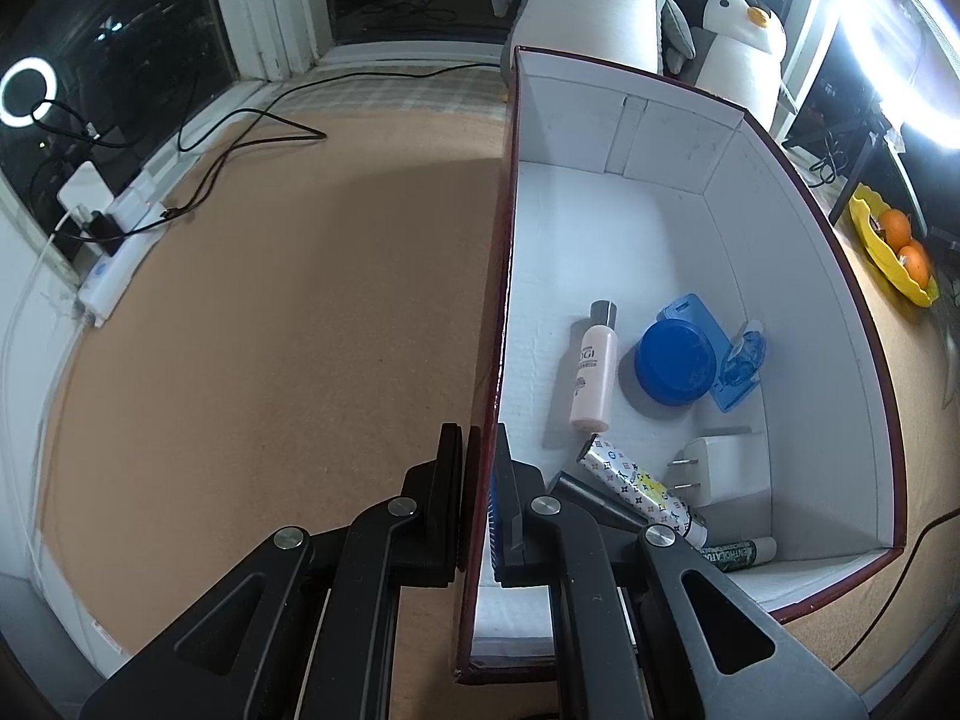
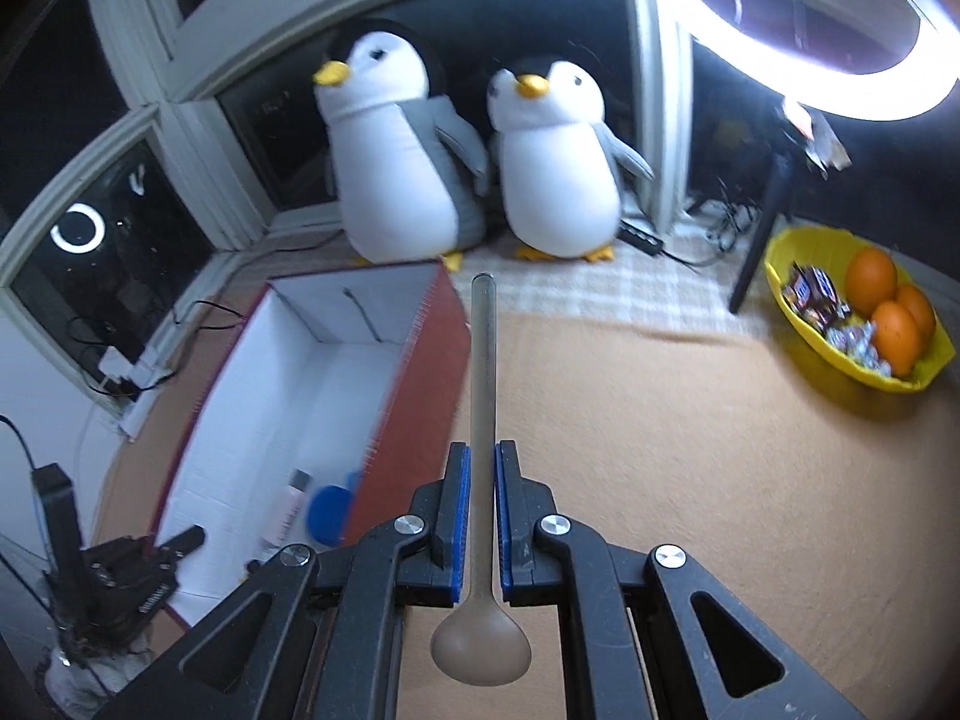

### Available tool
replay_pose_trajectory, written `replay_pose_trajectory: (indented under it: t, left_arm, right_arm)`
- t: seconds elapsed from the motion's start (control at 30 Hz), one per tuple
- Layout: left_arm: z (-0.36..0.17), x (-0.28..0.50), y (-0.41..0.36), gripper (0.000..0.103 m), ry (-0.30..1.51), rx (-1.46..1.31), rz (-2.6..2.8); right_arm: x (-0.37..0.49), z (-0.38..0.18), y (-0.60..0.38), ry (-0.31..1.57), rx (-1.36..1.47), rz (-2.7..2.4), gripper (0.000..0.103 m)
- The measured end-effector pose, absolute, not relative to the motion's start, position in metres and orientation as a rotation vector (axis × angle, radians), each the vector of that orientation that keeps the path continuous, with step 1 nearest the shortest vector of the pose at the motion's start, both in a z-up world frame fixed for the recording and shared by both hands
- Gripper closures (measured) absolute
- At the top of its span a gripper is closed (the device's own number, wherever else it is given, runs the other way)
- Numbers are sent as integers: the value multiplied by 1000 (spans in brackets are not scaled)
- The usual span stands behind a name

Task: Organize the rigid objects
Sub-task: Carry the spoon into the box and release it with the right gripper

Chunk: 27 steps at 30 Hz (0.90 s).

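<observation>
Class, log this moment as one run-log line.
left gripper: shut on box wall | right gripper: shut on spoon | spoon: outside box

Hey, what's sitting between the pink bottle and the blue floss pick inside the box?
A round blue lid, lying beside the pink bottle, with the floss pick on its other side. The left wrist view shows it.

A ring light (image 2: 798,30) at the top right glares strongly and burns out to white. The windows are dark, and one window (image 1: 78,54) reflects a small ring. Both fisheye views bend at the edges. The right wrist view is blurred; the box (image 2: 420,360) looks smeared.
</observation>
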<state>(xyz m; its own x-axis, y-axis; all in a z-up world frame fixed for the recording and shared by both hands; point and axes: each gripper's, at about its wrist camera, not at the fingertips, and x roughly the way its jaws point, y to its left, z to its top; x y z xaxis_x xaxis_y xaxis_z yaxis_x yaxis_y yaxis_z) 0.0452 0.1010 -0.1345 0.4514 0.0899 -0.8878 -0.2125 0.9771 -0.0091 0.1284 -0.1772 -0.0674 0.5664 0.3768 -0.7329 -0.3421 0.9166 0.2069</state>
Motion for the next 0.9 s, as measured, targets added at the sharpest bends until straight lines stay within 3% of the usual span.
replay_pose_trajectory:
  t: [0.23,0.8,0.87,0.9]
  left_arm:
    - [-134,44,102,97,1081,-131,185]
    - [-132,43,101,97,1067,-137,186]
    - [-130,43,102,97,1061,-135,188]
    - [-129,42,102,97,1058,-133,187]
  right_arm:
    - [122,-54,-131,860,4,523,96]
    - [118,-94,-55,945,-89,617,95]
    - [118,-96,-54,968,-96,625,87]
    - [117,-96,-55,966,-95,623,74]
